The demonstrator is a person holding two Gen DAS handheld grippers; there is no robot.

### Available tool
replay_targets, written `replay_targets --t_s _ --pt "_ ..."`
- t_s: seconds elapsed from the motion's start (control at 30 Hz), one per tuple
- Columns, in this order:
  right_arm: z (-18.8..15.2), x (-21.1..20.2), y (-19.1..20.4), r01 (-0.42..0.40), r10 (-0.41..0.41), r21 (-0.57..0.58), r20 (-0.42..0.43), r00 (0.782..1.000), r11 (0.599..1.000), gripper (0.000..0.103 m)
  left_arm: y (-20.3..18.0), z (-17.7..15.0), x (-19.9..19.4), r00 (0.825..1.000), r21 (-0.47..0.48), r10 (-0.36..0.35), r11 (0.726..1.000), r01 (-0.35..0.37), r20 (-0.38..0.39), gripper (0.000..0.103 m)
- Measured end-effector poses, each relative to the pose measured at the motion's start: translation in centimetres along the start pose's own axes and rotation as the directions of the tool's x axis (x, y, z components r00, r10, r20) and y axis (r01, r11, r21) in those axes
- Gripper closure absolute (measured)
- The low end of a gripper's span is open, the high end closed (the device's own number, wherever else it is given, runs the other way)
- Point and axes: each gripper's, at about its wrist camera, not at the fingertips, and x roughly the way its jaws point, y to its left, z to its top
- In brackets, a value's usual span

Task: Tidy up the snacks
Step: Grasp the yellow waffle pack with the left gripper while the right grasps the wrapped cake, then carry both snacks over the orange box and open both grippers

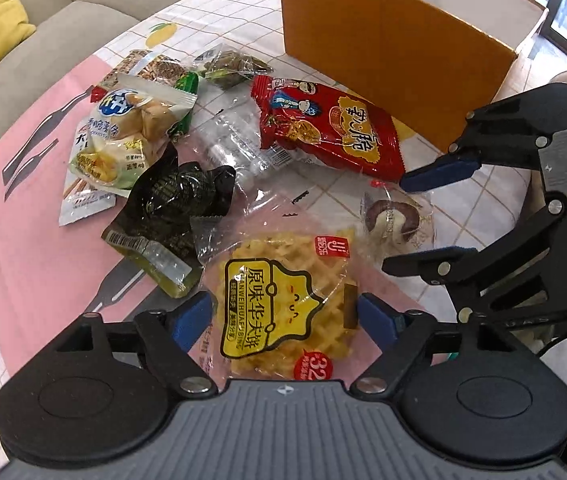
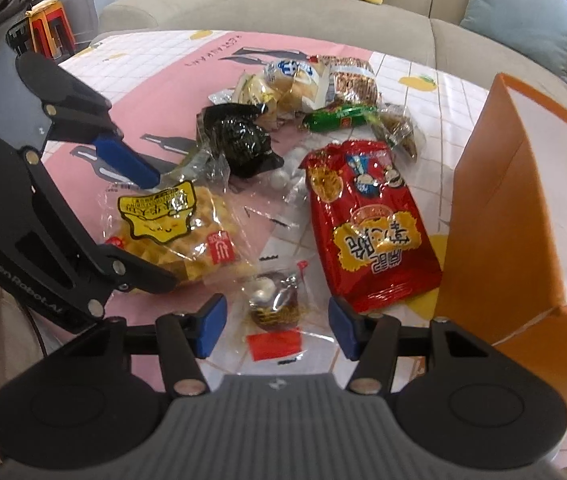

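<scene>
The left tongs (image 1: 285, 316) stand wide apart, one blue pad on each side of the waffle packet (image 1: 283, 304), a clear wrapper with a yellow label; whether the pads touch the wrapper cannot be told. The packet lies on the tabletop (image 1: 35, 240), on the pink part of the printed cloth, at the near edge of the snack pile.

The right tongs (image 2: 277, 326) are also spread open, straddling a small clear-wrapped chocolate sweet (image 2: 273, 304) with a red tag, which lies on the cloth between the pads without being gripped. In the left wrist view the same sweet (image 1: 391, 220) sits just right of the waffle packet, between the right tongs' fingers.

The red snack bag (image 1: 329, 128) lies flat beside the orange box (image 1: 395, 56), which stands upright at the far right of the tabletop with its open top showing a white inside. A black crinkled packet (image 1: 175, 200) lies left of the waffles, partly over a yellow-green wrapper. Behind it rest a pale bread-stick bag (image 1: 123, 136), a green-wrapped piece (image 2: 339, 116), a brown cracker pack (image 2: 353, 78) and a clear packet of dark nuts (image 1: 231, 64). A clear bag of white candies (image 1: 235, 144) lies between the black packet and the red bag
</scene>
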Motion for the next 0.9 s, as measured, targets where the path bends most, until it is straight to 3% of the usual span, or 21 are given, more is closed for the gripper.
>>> replay_targets --t_s 0.17,0.4,0.63,0.7,0.9 --pt "-0.1 0.6 -0.2 -0.013 0.013 0.011 -0.011 1.0 1.0 0.052 0.6 0.1 0.9 1.0 -0.034 -0.025 0.999 0.025 0.002 0.001" --pt "-0.3 0.6 -0.3 -0.006 0.006 0.021 -0.014 1.0 1.0 0.057 0.7 0.4 2.5 1.0 -0.036 0.012 0.999 -0.012 -0.022 0.0" --pt "-0.4 0.4 -0.3 -0.002 0.003 0.029 -0.017 1.0 1.0 0.058 1.8 0.8 3.2 1.0 -0.177 0.002 0.984 -0.007 -0.029 0.0" --pt "-0.4 0.4 -0.3 0.0 0.001 0.028 -0.016 1.0 1.0 0.058 1.8 0.8 3.0 1.0 -0.203 0.014 0.979 -0.019 -0.027 0.011" --pt "-0.2 -0.3 0.0 0.008 -0.008 0.013 0.009 1.0 1.0 0.06 2.3 0.6 2.0 1.0 -0.341 -0.003 0.94 -0.006 -0.026 0.017"
